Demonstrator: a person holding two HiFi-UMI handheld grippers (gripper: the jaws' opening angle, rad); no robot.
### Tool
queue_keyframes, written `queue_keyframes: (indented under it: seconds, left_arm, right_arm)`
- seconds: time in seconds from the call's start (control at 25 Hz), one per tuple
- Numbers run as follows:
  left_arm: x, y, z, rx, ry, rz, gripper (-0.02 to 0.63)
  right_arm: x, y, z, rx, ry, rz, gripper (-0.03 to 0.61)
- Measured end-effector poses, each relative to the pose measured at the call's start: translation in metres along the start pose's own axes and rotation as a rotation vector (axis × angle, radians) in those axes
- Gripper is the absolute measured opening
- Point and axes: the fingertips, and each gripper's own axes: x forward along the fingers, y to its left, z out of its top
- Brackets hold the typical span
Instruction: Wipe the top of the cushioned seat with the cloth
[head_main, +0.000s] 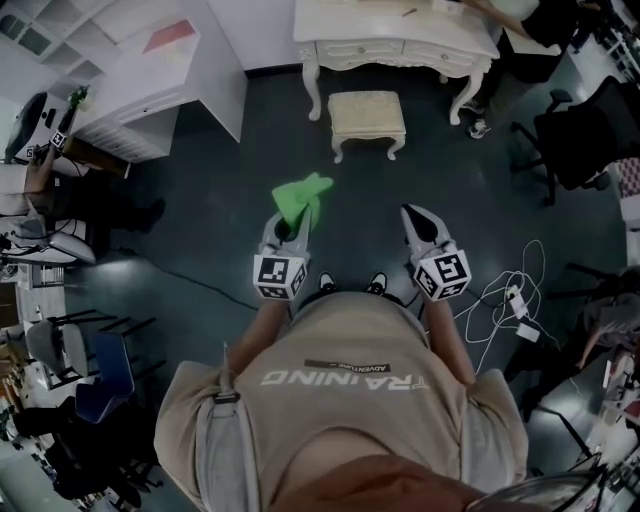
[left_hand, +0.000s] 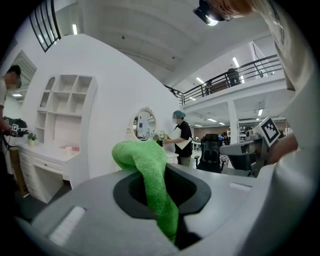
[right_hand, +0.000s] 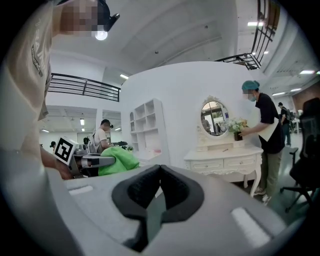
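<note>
The cushioned seat (head_main: 368, 112) is a small cream stool on the dark floor in front of a white dressing table (head_main: 395, 42). My left gripper (head_main: 291, 226) is shut on a green cloth (head_main: 300, 194), held in the air short of the stool and a little to its left. In the left gripper view the cloth (left_hand: 150, 175) bulges up and forward out of the shut jaws. My right gripper (head_main: 419, 222) hovers beside it at the same height, shut with nothing in it; its pads (right_hand: 172, 187) meet at the tip. The stool does not show in either gripper view.
White shelf unit (head_main: 150, 70) at the back left. A person (right_hand: 262, 135) stands at the dressing table's right end. Black office chair (head_main: 590, 130) at the right. White cables (head_main: 510, 295) lie on the floor at my right. More chairs and people fill the left edge.
</note>
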Motion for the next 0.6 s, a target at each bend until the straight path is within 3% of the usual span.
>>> queue_keyframes:
  seconds: [0.6]
  left_arm:
    - [0.011,0.068,-0.028,-0.033,0.035,-0.063,0.048]
  right_arm:
    - [0.060,0.027,-0.027,-0.003,0.070,-0.066,0.002]
